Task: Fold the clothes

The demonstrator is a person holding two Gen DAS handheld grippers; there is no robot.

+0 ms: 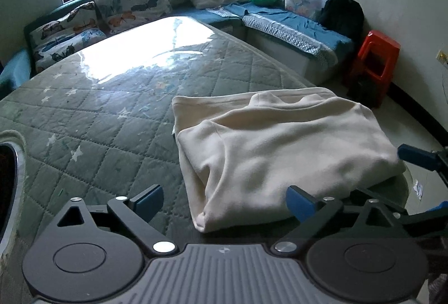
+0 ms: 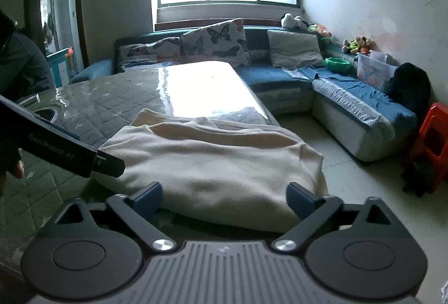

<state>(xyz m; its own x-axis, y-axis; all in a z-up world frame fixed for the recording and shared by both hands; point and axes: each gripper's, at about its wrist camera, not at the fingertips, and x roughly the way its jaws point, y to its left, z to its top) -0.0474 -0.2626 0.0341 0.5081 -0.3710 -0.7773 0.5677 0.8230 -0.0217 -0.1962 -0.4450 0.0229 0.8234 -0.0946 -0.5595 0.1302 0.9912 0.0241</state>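
While both grippers hang spread wide and empty, the left gripper (image 1: 225, 201) and right gripper (image 2: 225, 199) face the folded cream sweater (image 1: 280, 147). It lies at the table's (image 1: 98, 108) near right corner, with bare quilted cover stretching leftward.

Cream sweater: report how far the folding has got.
Done: the cream sweater lies folded in a compact stack near the corner of the quilted table. In hand: nothing; left tongs and right tongs are both open, holding nothing. Left: perhaps tidying its edges.
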